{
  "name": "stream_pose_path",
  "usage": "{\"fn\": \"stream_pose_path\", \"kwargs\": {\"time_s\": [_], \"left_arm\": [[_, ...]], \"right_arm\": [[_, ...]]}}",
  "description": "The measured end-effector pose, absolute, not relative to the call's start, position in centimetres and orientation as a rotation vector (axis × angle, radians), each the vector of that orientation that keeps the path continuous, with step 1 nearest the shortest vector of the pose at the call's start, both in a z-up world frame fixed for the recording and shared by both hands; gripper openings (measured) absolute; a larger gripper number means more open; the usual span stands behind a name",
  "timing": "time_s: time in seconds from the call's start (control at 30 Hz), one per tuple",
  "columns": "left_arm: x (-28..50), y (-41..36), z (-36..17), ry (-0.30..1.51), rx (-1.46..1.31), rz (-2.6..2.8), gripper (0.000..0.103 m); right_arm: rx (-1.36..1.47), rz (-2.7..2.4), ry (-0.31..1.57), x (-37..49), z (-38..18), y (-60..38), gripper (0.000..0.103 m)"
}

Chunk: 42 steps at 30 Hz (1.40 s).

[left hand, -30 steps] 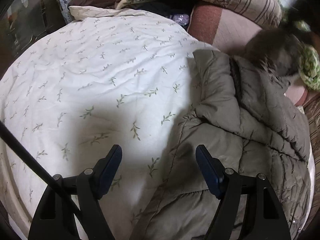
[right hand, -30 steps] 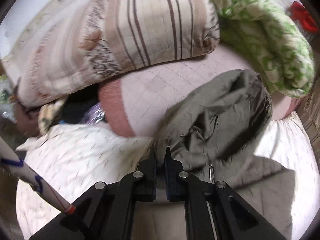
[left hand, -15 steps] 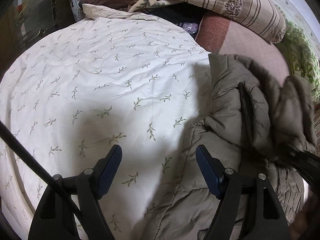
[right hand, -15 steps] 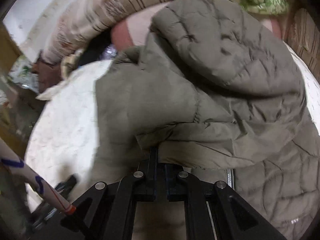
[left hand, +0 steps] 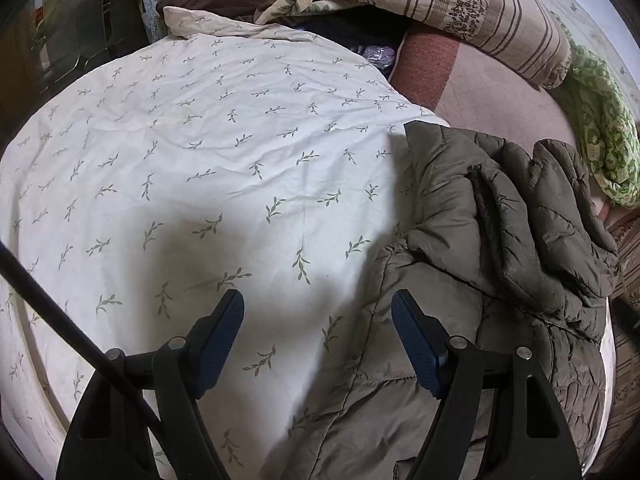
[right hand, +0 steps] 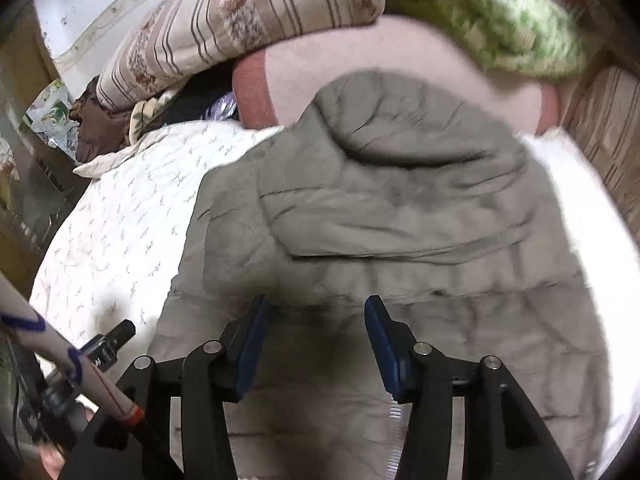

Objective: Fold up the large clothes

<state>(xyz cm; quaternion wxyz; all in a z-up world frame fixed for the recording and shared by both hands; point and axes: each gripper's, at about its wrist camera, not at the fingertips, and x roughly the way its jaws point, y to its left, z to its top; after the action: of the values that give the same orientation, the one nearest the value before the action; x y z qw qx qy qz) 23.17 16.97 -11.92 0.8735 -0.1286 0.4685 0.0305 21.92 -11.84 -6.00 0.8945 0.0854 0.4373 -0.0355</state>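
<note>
An olive-grey quilted puffer jacket [left hand: 492,256] lies on the right side of the bed, its upper part and hood folded down over the body. In the right wrist view the jacket [right hand: 384,216] fills the middle, hood on top. My left gripper [left hand: 318,306] is open and empty, over the jacket's left edge and the sheet. My right gripper [right hand: 316,310] is open and empty just above the jacket's lower body.
A cream sheet with a green leaf print [left hand: 200,152] covers the bed. A striped bolster [left hand: 440,0], a pink pillow [left hand: 492,96] and a green patterned quilt [left hand: 600,132] lie at the head. Dark furniture [left hand: 72,32] stands at left. A wooden side [right hand: 608,120] runs along the right.
My right gripper carried the jacket's hood end down over the body, then opened and let it go. The left gripper stayed open, shifting only slightly.
</note>
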Motion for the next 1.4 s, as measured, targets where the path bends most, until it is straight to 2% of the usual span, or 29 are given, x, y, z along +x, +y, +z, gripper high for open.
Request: {"fn": "stream_pose_path", "kwargs": {"time_s": [0.13, 0.27, 0.37, 0.47, 0.57, 0.73, 0.83, 0.93, 1.03, 1.17, 1.27, 1.4], "left_arm": [[23.2, 16.9, -12.1, 0.986, -0.269, 0.068, 0.075], [23.4, 16.4, -12.3, 0.986, -0.245, 0.077, 0.075], [23.6, 16.2, -12.5, 0.992, -0.234, 0.074, 0.075], [23.9, 16.1, -12.7, 1.003, -0.23, 0.07, 0.075], [24.1, 16.1, -12.7, 1.005, -0.236, 0.062, 0.075], [24.0, 16.0, -13.0, 1.024, -0.236, 0.053, 0.075], [23.6, 16.2, -12.6, 1.002, -0.236, 0.062, 0.075], [23.6, 16.1, -12.6, 0.992, -0.222, 0.081, 0.075], [23.7, 16.0, -12.9, 1.009, -0.218, 0.074, 0.075], [23.8, 15.9, -12.6, 0.998, -0.214, 0.073, 0.075], [23.8, 15.9, -12.5, 0.996, -0.214, 0.068, 0.075], [23.8, 16.1, -12.5, 1.005, -0.237, 0.053, 0.075]], "right_arm": [[0.157, -0.253, 0.832, 25.0, -3.9, -16.0, 0.054], [0.169, -0.367, 0.857, 31.1, -4.8, -19.8, 0.054], [0.162, -0.409, 0.948, 34.3, -8.2, -21.3, 0.054], [0.195, -0.365, 1.102, 33.3, -13.3, -21.0, 0.054], [-0.026, -0.339, 1.109, 30.3, -15.6, -17.6, 0.054], [0.004, -0.334, 1.049, 28.5, -12.9, -17.5, 0.054], [0.097, -0.347, 0.895, 27.1, -8.7, -17.6, 0.054], [0.15, -0.276, 0.826, 28.1, -6.0, -15.7, 0.054], [0.158, -0.198, 0.872, 30.9, -7.0, -12.8, 0.054], [0.122, -0.177, 1.108, 35.0, -14.8, -9.4, 0.057], [-0.008, -0.228, 1.05, 34.8, -15.1, -7.3, 0.057], [0.036, -0.176, 0.92, 31.7, -11.1, -8.2, 0.057]]}}
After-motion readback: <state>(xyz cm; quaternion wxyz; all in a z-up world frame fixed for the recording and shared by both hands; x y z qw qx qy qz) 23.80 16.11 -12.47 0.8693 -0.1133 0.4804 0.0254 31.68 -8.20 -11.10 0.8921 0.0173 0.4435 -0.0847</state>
